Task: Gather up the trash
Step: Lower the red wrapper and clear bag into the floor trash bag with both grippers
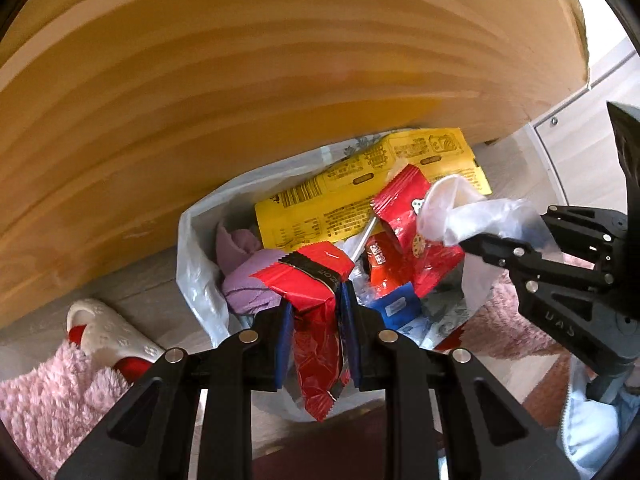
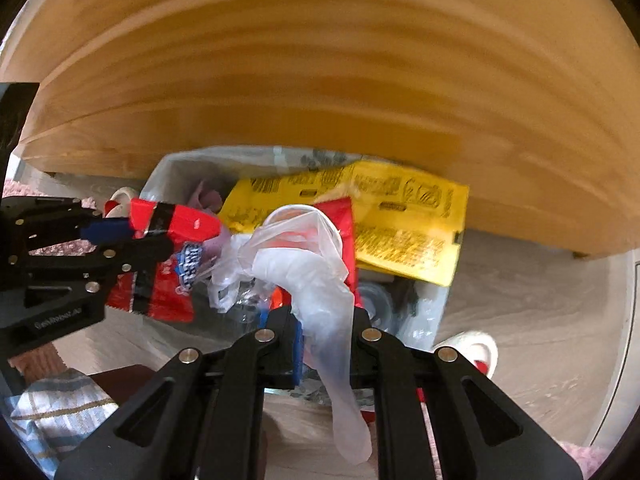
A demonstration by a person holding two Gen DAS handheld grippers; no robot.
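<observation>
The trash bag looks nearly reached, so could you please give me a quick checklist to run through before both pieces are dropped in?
1. Left hand-held gripper clamped on the red wrapper: ok.
2. Right hand-held gripper clamped on the clear plastic glove: ok.
3. Trash bag mouth open below both pieces: ok; a yellow packet and other wrappers already lie inside.
4. Wrapper fully over the opening: cannot tell; its lower end hangs near the bag's near edge.
5. The two grippers apart from each other: ok.
6. Wooden tabletop edge clear of both grippers: ok, though close above the bag.
</observation>
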